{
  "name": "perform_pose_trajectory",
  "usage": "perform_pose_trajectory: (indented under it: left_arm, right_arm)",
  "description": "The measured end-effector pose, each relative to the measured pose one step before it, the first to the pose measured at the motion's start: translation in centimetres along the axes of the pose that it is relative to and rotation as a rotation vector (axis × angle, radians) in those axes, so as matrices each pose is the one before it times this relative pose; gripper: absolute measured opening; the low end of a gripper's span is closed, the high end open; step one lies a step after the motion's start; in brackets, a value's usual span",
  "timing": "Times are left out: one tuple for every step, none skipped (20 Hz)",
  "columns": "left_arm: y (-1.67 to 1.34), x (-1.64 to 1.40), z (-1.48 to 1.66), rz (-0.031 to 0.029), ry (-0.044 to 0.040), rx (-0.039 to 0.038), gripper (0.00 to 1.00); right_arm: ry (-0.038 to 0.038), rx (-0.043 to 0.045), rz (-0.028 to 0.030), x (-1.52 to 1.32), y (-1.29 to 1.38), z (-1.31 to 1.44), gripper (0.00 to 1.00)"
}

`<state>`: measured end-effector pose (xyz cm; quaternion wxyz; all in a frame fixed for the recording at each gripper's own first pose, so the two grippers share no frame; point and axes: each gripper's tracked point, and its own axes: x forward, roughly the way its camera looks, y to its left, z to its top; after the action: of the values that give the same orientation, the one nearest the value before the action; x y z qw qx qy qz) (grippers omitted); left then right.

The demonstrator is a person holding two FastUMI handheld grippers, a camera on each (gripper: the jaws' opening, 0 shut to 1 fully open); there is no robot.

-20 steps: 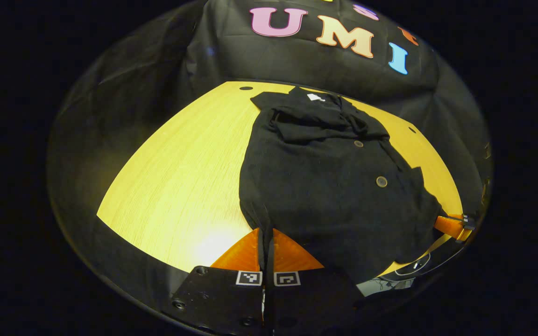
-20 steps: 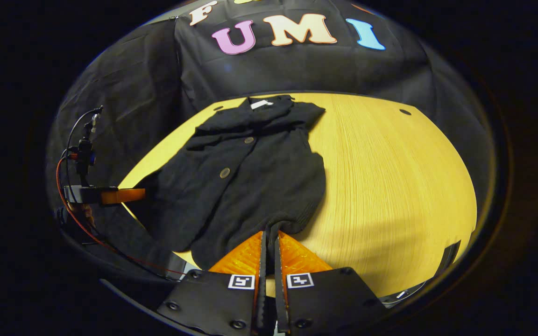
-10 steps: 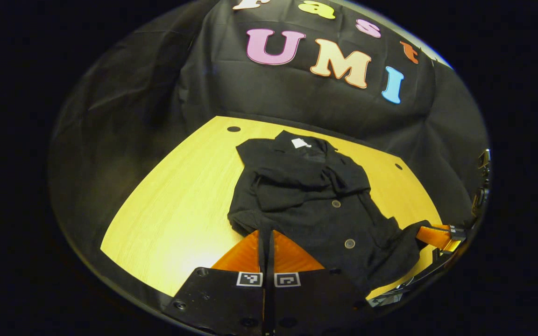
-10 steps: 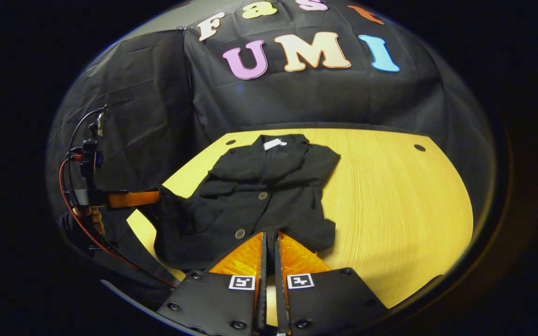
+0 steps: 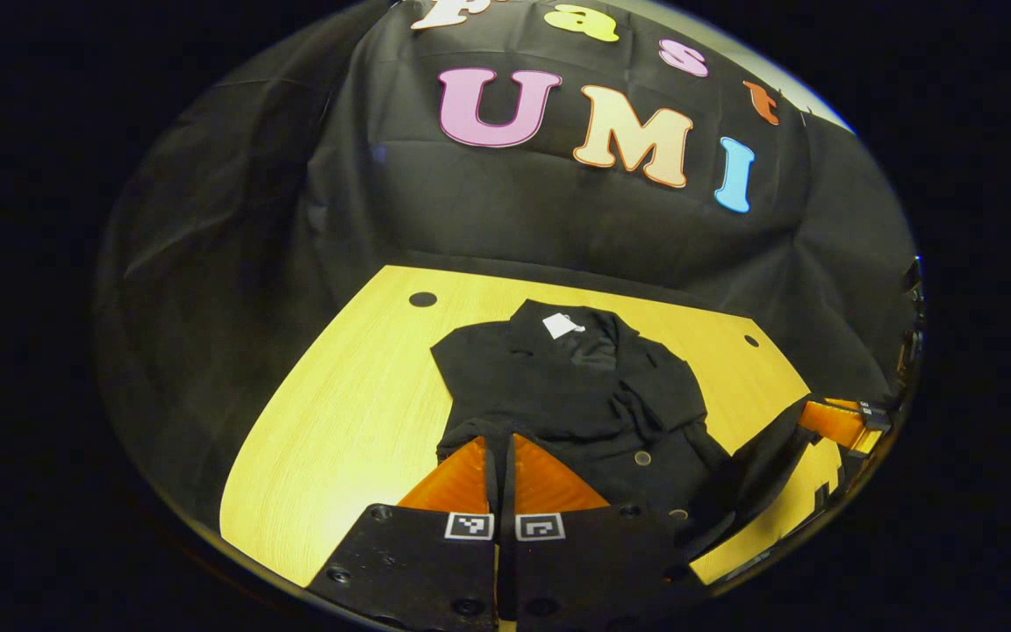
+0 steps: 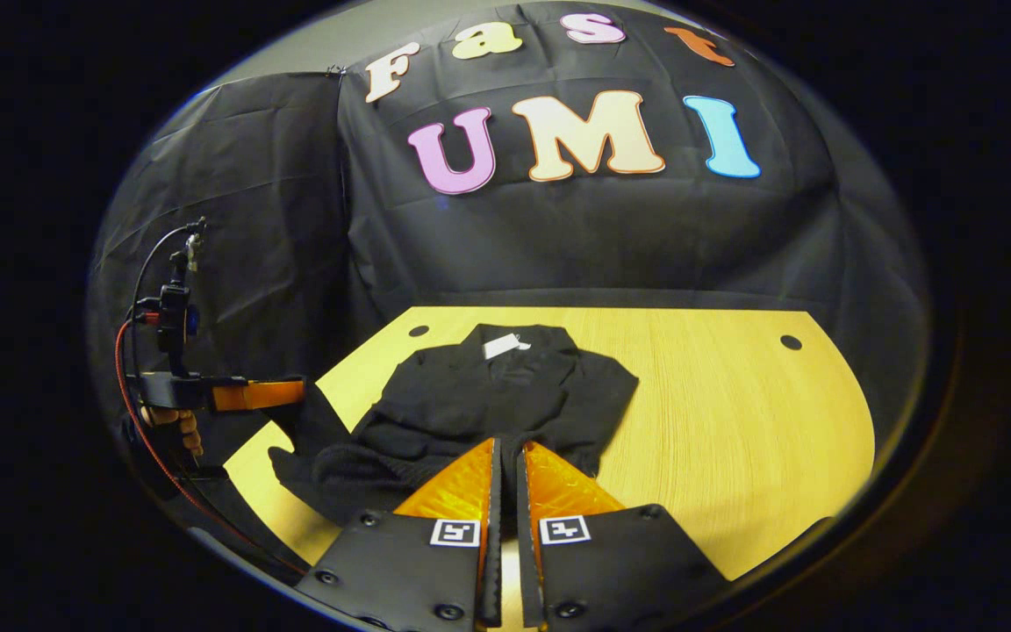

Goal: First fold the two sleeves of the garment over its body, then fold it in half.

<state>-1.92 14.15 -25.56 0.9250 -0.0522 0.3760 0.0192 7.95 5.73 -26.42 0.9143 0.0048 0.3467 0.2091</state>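
I have the garment (image 5: 576, 395) on the table (image 5: 339, 412), a dark buttoned piece with its collar and white tag (image 5: 562, 326) toward the far edge, near the booth's wall. Both sleeves lie folded across its chest. Its near hem is raised off the wood, and each of my grippers has a corner of it.

In the left gripper view, my left gripper (image 5: 500, 452) has its fingers drawn together with only a thin slit between them, and the hem's corner sits pinched in that slit (the cloth runs straight up out of the tips). Off to the right in this view I see my right gripper (image 5: 835, 421), with a flap of dark cloth hanging taut from its tip toward the garment's body.

In the right gripper view, the right gripper (image 6: 505, 456) is likewise nearly closed, fingers pressed on the other hem corner, and the lifted fabric bunches in a ridge just ahead of the tips. To the left I see the left gripper (image 6: 268, 393) held level above the table's edge, a hand (image 6: 174, 423) beneath it, cloth draping from its tip. Two buttons (image 5: 643, 457) show on the front placket.
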Motion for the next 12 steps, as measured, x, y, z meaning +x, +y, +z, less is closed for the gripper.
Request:
perform_pose_trajectory:
  left_arm:
    - [0.029, 0.809, 0.827, -0.00565, -0.00869, 0.00289, 0.00]
    - [0.090, 0.645, 1.008, -0.00505, -0.01077, 0.00458, 0.00]
    - [0.131, 0.759, 0.893, -0.00557, -0.01293, 0.00782, 0.00]
    - [0.158, 0.656, 0.919, -0.00205, -0.01112, 0.00811, 0.00]
    - [0.177, 0.648, 0.734, -0.00343, -0.00981, 0.00686, 0.00]
    - [0.139, 0.614, 0.699, -0.00524, -0.00550, 0.00522, 0.00]
    - [0.163, 0.684, 0.484, -0.00421, -0.00370, 0.00403, 0.00]
    - [0.125, 0.705, 0.458, -0.00524, 0.00100, 0.00255, 0.00]
    - [0.183, 0.733, 0.351, -0.00302, 0.00245, 0.00178, 0.00]
    - [0.230, 0.769, 0.401, -0.00540, 0.00174, 0.00137, 0.00]
    - [0.194, 0.763, 0.059, -0.00351, 0.00396, 0.00684, 0.00]
    - [0.403, 0.667, 0.077, -0.00147, 0.00374, 0.00833, 0.00]
  right_arm:
    - [-0.00994, 0.00127, -0.00701, 0.559, -0.277, 0.957, 0.11]
    - [-0.00864, 0.00070, -0.00717, 0.578, -0.241, 0.774, 0.10]
    - [-0.00790, 0.00017, -0.00644, 0.665, -0.263, 0.850, 0.11]
    - [-0.00967, 0.00033, -0.00662, 0.509, -0.114, 0.720, 0.11]
    - [-0.00899, -0.00193, -0.00749, 0.633, -0.224, 0.821, 0.11]
    - [-0.00835, -0.00197, -0.00744, 0.615, -0.263, 0.750, 0.11]
    - [-0.00572, -0.00124, -0.00635, 0.669, -0.217, 0.683, 0.11]
    - [-0.00490, 0.00043, -0.00624, 0.678, -0.071, 0.543, 0.14]
    - [-0.00374, 0.00135, -0.00620, 0.670, -0.166, 0.600, 0.11]
    - [-0.00179, 0.00115, -0.00687, 0.704, -0.174, 0.359, 0.11]
    - [0.00014, -0.00244, -0.00935, 0.831, -0.275, 0.333, 0.11]
    - [0.00188, -0.00085, -0.01086, 0.808, -0.367, 0.262, 0.14]
